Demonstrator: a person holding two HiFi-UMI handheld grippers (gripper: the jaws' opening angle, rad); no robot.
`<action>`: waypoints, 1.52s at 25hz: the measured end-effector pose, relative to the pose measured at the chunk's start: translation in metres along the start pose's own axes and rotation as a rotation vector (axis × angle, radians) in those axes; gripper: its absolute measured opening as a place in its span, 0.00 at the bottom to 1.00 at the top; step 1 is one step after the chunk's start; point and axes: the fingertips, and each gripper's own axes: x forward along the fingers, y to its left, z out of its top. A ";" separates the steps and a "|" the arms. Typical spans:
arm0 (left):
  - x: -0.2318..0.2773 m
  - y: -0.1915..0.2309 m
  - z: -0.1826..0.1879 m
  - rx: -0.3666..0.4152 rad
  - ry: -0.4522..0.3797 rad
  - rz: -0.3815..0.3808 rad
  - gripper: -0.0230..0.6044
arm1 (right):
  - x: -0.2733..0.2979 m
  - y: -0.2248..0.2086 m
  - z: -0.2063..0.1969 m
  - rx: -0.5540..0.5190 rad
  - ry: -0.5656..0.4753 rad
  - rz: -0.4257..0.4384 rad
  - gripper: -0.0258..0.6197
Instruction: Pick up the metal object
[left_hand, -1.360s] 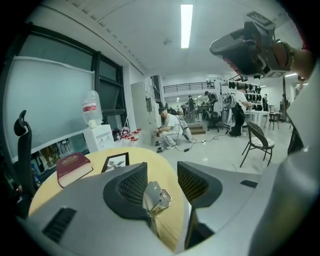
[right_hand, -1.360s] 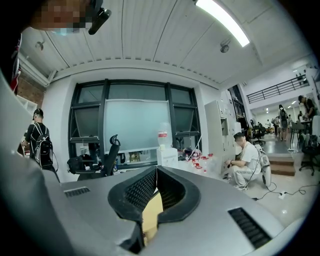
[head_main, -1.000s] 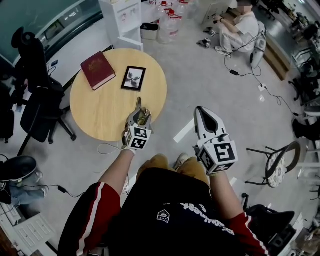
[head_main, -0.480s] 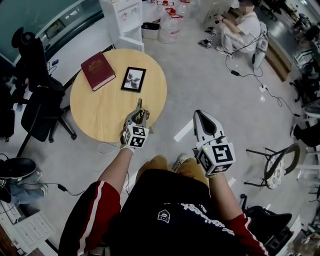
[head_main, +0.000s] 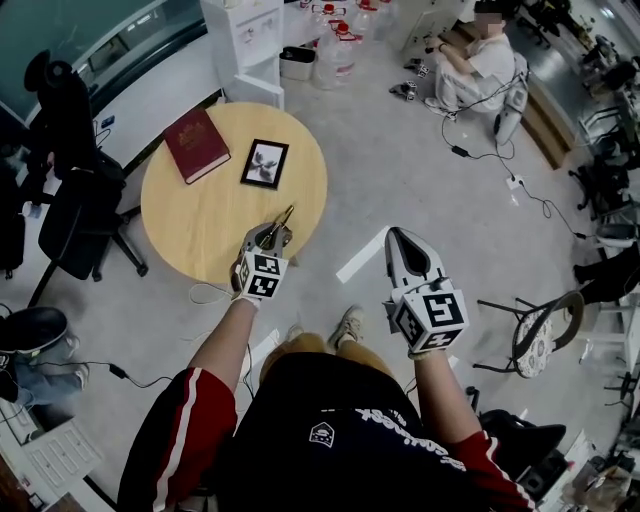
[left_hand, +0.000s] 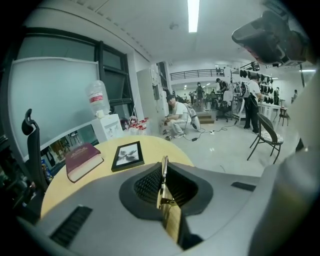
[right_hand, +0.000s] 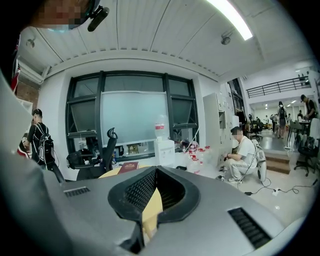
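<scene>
The metal object (head_main: 283, 216) is a thin brass-coloured piece. It sticks out forward from my left gripper (head_main: 271, 232) over the near edge of the round wooden table (head_main: 190, 225). In the left gripper view the metal object (left_hand: 163, 176) stands on edge between the jaws of the left gripper (left_hand: 164, 166), which are closing and pinch it. My right gripper (head_main: 396, 240) hangs over the floor to the right of the table. Its jaws meet with nothing between them in the right gripper view (right_hand: 155, 172).
A red book (head_main: 196, 143) and a black picture frame (head_main: 265, 163) lie on the far half of the table. An office chair (head_main: 75, 205) stands at the left, a folding chair (head_main: 540, 338) at the right. A person (head_main: 478, 62) sits on the floor far back, near water bottles (head_main: 335, 45).
The left jaws have closed on the metal object. It has come up off the table and now points forward and right. The view has drawn back from the table a little.
</scene>
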 end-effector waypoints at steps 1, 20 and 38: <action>-0.004 0.000 0.005 0.001 -0.008 -0.006 0.09 | -0.002 0.001 0.003 0.005 -0.002 0.002 0.08; -0.111 0.027 0.134 -0.073 -0.259 0.003 0.08 | -0.023 0.017 0.056 0.008 -0.102 0.027 0.08; -0.244 0.049 0.248 -0.100 -0.547 0.045 0.08 | -0.048 0.052 0.111 -0.038 -0.222 0.034 0.08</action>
